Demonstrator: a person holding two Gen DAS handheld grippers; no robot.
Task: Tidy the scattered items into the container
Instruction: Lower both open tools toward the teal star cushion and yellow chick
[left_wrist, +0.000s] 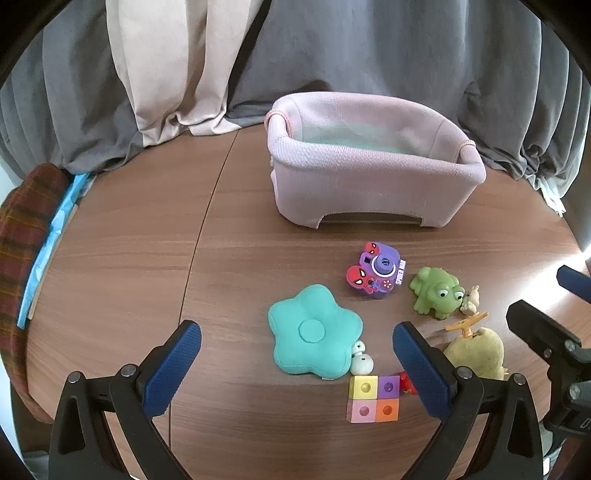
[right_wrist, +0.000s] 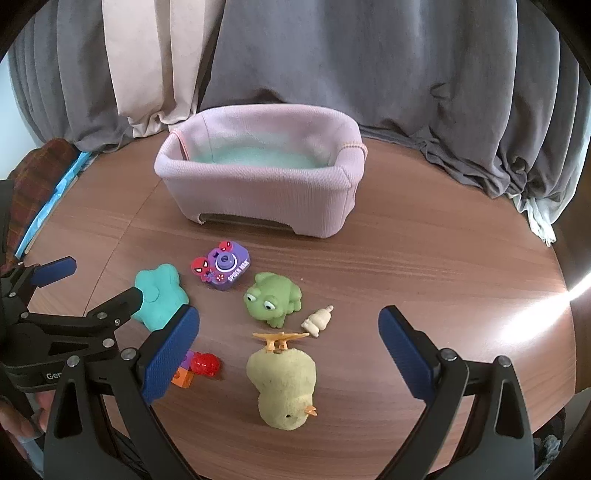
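Observation:
A pink fabric basket (left_wrist: 373, 184) (right_wrist: 258, 192) with a teal lining stands at the back of the round wooden table. In front of it lie a teal star cushion (left_wrist: 314, 332) (right_wrist: 159, 291), a purple Spider-Man toy camera (left_wrist: 376, 271) (right_wrist: 223, 266), a green frog (left_wrist: 436, 291) (right_wrist: 273, 297), a yellow plush chick (left_wrist: 476, 350) (right_wrist: 286, 384), a small beige figure (right_wrist: 317, 319), a coloured block cube (left_wrist: 373, 398), a red piece (right_wrist: 205, 363) and a small white figure (left_wrist: 360, 360). My left gripper (left_wrist: 295, 365) is open over the cushion. My right gripper (right_wrist: 288, 354) is open over the chick.
Grey and beige curtains (left_wrist: 332, 55) hang behind the table. A plaid cushion (left_wrist: 22, 236) and a blue strip (left_wrist: 48, 243) sit at the left edge. Bright sunlight falls on the table's right edge (right_wrist: 546, 306). The left gripper's body shows in the right wrist view (right_wrist: 55, 321).

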